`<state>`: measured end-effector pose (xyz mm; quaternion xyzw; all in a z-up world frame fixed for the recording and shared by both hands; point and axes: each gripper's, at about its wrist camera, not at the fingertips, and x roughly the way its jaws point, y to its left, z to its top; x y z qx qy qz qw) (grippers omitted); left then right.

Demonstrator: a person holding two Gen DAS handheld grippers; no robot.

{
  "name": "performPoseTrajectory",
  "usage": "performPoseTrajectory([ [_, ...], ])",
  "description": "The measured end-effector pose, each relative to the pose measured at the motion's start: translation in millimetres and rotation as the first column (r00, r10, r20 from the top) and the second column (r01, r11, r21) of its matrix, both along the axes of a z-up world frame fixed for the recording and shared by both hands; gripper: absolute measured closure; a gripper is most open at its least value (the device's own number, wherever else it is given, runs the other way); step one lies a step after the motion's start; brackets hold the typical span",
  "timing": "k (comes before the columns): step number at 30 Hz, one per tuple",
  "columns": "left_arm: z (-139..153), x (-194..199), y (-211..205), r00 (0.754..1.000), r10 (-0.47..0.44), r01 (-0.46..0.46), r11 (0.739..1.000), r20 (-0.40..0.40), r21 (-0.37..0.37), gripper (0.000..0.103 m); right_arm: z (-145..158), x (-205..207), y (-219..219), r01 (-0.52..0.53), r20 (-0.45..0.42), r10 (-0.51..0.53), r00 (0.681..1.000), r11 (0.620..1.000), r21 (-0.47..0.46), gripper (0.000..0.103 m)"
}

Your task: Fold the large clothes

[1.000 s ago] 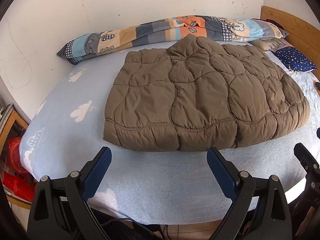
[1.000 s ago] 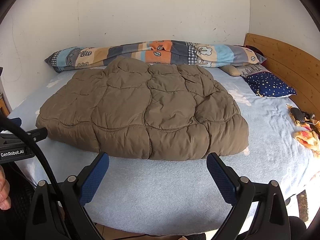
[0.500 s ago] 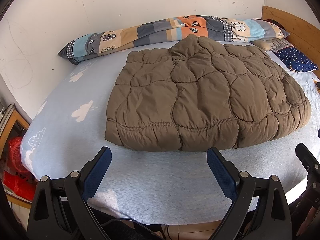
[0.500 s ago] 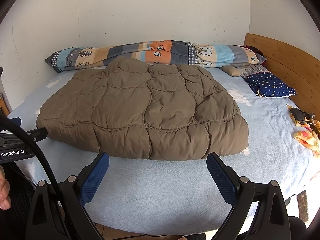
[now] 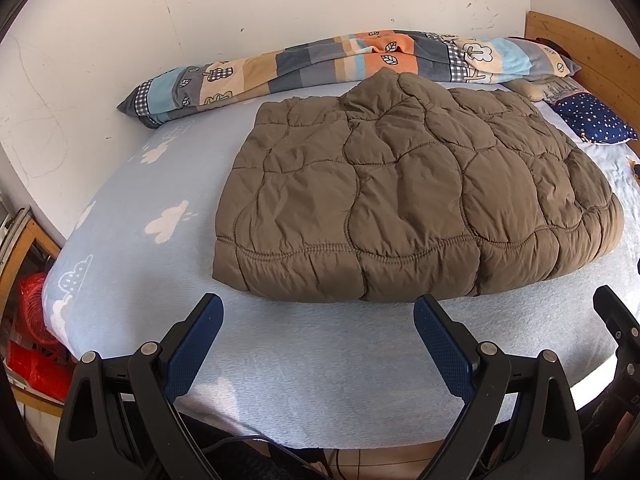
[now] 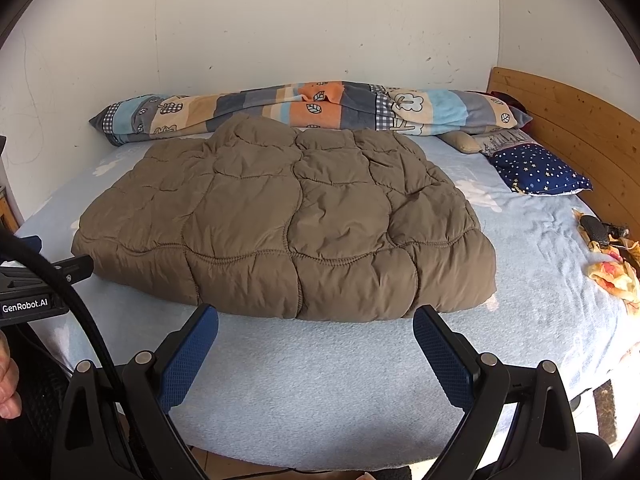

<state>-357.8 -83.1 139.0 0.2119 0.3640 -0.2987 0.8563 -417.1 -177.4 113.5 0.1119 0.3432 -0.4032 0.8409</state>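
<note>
Brown jacket [image 5: 408, 204] lies flat on the bed [image 5: 320, 368], so I hold both grippers' [image 5: 318, 322] [image 6: 316, 322] jaws wide, empty, short of its hem.

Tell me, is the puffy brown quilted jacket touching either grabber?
Apart. In both wrist views a strip of light blue bed sheet shows between the puffy brown quilted jacket and the open left gripper and right gripper.
</note>
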Motion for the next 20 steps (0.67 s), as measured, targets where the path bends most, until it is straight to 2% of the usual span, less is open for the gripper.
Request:
performPoseTrajectory([
  [12, -2.0, -0.6, -1.9, 1.000, -0.004, 0.004, 1.000, 0.001, 0.018, 0.007, -4.3, 4.1, 0.4, 0.004, -0.042, -0.004, 0.999, 1.000, -0.012, 0.003],
  [15, -3.8, -1.3, -2.2, 1.000, -0.018, 0.018, 0.999, -0.026, 0.026, 0.007, -5.0, 3.7, -0.9, 0.010, -0.047, -0.011, 0.999, 1.000, -0.012, 0.003],
  [20, -2.7, -6.8, -1.6, 1.000, -0.029, 0.029, 0.999, -0.009, 0.031, 0.007, -5.5, 2.0, -2.6, 0.018, -0.043, -0.018, 0.999, 1.000, -0.004, 0.003],
])
